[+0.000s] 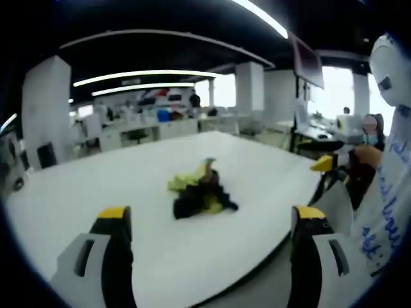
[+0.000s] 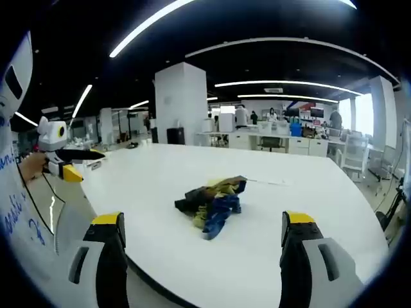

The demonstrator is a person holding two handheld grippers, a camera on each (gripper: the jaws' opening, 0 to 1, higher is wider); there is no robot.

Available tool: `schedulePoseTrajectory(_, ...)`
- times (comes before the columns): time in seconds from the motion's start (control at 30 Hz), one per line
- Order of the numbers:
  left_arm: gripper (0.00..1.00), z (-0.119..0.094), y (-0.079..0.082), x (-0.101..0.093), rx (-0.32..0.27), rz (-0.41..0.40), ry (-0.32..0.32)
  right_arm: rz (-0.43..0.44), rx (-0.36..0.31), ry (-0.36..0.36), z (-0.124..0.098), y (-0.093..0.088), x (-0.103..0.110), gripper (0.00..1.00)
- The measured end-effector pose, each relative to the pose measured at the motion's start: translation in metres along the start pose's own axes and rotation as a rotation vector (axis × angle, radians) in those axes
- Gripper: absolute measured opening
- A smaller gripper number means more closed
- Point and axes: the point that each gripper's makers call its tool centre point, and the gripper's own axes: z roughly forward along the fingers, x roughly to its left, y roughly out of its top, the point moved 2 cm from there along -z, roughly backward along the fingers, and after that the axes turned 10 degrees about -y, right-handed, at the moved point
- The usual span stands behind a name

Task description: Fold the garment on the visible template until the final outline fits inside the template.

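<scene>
Garment [image 1: 200, 190] sits crumpled on the white counter [image 1: 128, 173], both grippers [image 1: 212, 221] [image 2: 204, 224] hovering with jaws spread, holding nothing.

The left gripper [image 1: 209, 221] has its jaws spread wide, with nothing between them. The right gripper [image 2: 204, 226] is the same: jaws wide apart, holding nothing.

left tongs [image 1: 209, 221]: yellow tips, grey-black jaws | right tongs [image 2: 202, 228]: same

blue handwriting on white sleeve [image 1: 385, 212], not legible
</scene>
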Motion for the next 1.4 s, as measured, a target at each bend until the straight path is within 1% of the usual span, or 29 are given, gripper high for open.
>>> schedulePoseTrajectory(0.13,1.00,0.000,0.000,0.000,0.003,-0.005,0.008,0.014,-0.001,0.002,0.002,-0.001,0.000,1.00)
schedulePoseTrajectory(0.23,0.98,-0.001,-0.001,0.002,0.008,-0.009,0.019,-0.001,0.025,0.013,0.003,-0.005,0.002,1.00)
schedulePoseTrajectory(0.3,0.98,-0.001,-0.001,0.002,0.001,-0.012,0.020,-0.007,0.024,0.017,0.003,-0.004,0.004,1.00)
schedulePoseTrajectory(0.43,0.98,-0.001,-0.001,0.001,-0.005,-0.017,0.011,-0.003,0.015,0.016,0.003,-0.002,0.004,1.00)
schedulePoseTrajectory(0.53,0.97,-0.001,-0.003,-0.001,0.004,-0.018,-0.003,-0.009,0.020,0.016,0.002,-0.003,0.005,1.00)
schedulePoseTrajectory(0.8,0.98,-0.003,-0.001,0.000,-0.009,-0.015,0.002,-0.007,0.019,0.014,0.000,-0.003,0.007,1.00)
schedulePoseTrajectory(1.13,0.98,-0.003,0.000,-0.002,-0.010,-0.013,-0.010,-0.013,0.022,0.011,0.000,-0.002,0.008,1.00)
schedulePoseTrajectory(1.27,0.98,-0.004,0.001,-0.001,-0.001,-0.004,-0.010,-0.003,0.013,0.026,0.001,0.000,0.011,1.00)
schedulePoseTrajectory(1.4,0.98,-0.003,0.000,-0.001,0.013,0.006,-0.017,-0.021,0.020,0.023,0.001,0.000,0.009,1.00)
